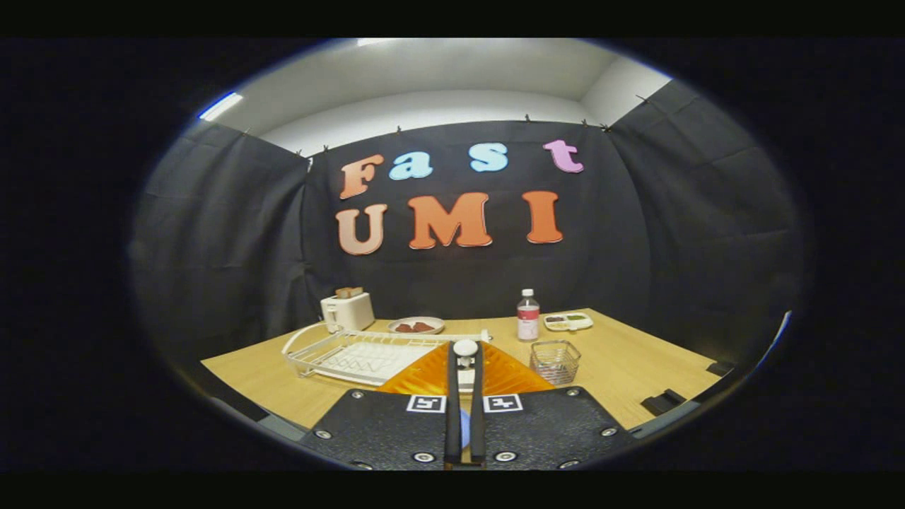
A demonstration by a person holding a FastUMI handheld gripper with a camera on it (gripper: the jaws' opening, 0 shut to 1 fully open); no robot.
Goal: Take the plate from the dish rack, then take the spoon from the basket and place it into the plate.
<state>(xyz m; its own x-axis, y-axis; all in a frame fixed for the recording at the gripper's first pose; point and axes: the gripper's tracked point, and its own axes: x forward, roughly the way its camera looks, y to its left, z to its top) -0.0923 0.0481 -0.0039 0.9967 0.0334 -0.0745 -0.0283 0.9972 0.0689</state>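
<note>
Gripper view: tool (464, 350) clamps the spoon (464, 348) over the orange plate (417, 378), between dish rack (353, 353) and basket (555, 360).

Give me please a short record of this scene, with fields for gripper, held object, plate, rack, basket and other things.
gripper: gripper closed on spoon
held object: white spoon, upright between the fingers
plate: orange plate, just beyond the fingers
rack: white dish rack, beside plate
basket: wire basket
other: toaster, bottle, wooden table
</note>
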